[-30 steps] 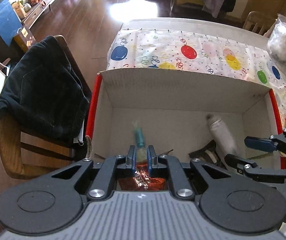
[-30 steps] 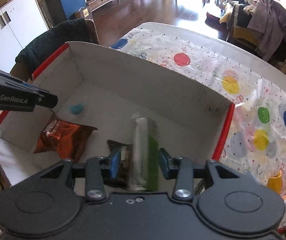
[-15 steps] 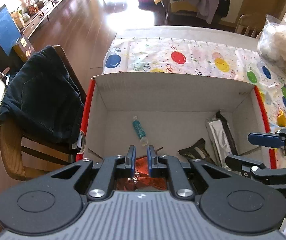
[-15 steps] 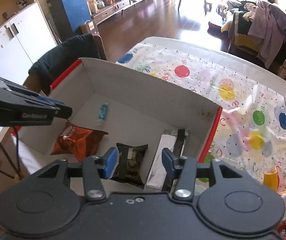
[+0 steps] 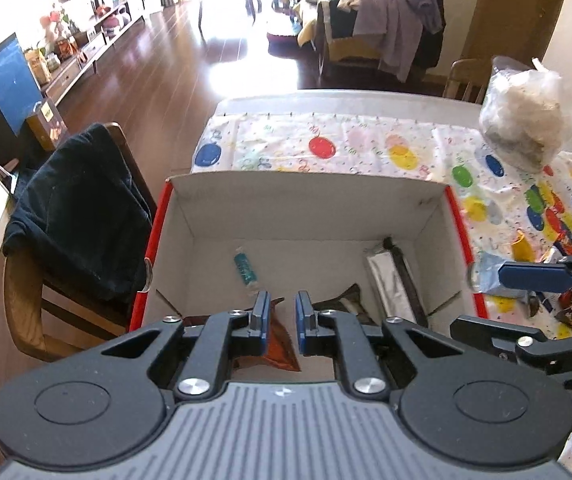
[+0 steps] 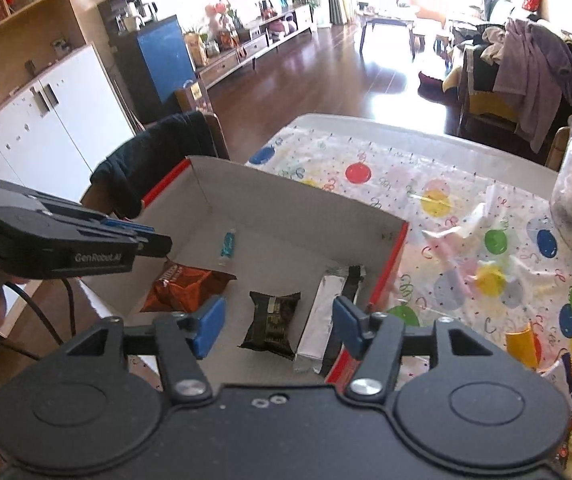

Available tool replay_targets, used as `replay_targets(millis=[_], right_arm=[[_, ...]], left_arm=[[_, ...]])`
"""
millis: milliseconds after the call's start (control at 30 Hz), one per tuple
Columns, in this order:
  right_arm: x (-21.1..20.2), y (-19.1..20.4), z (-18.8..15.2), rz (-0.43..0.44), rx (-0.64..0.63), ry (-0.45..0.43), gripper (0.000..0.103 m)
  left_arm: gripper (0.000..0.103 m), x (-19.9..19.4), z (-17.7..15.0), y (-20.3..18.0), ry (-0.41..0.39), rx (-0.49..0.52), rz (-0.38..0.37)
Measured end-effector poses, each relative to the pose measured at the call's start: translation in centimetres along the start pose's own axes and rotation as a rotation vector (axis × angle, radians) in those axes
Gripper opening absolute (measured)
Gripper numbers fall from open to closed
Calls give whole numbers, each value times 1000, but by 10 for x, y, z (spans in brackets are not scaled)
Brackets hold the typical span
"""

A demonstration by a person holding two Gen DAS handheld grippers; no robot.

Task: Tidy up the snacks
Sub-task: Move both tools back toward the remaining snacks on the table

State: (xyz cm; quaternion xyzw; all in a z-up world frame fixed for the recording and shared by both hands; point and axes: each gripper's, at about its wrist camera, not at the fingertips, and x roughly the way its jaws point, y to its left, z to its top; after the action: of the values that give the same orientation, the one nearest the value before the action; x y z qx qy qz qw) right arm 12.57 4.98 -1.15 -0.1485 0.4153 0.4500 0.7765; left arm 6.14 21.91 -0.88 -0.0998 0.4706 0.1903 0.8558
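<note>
A red-edged cardboard box stands on the table. Inside lie an orange snack bag, a dark packet, a silver bar and a small teal sachet. My left gripper hovers above the box's near edge with a narrow gap between its jaws, empty. My right gripper is wide open and empty above the box's near right part; it also shows in the left wrist view.
Loose snacks lie on the balloon-print tablecloth right of the box. A clear bag stands at the back right. A wooden chair with a dark garment is left of the box.
The right gripper let go of the silver bar, which now lies in the box, and opened wide. Both grippers rose and pulled back. The left jaws parted slightly.
</note>
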Motion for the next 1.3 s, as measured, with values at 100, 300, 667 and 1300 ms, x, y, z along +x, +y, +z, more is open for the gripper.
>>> replay_targets(millis=[100, 300, 667, 1300], right_arm=[[-16, -3, -3, 5, 3, -33, 65], [-49, -14, -12, 5, 10, -93, 77], [-100, -58, -45, -20, 64, -169, 89], [-151, -166, -138, -131, 113, -166, 103]], left_arm=[[24, -10, -3, -8, -26, -5, -5], [28, -30, -10, -30, -85, 2, -17], [61, -56, -29, -90, -193, 41, -75], [84, -31, -61, -206, -179, 114, -199]])
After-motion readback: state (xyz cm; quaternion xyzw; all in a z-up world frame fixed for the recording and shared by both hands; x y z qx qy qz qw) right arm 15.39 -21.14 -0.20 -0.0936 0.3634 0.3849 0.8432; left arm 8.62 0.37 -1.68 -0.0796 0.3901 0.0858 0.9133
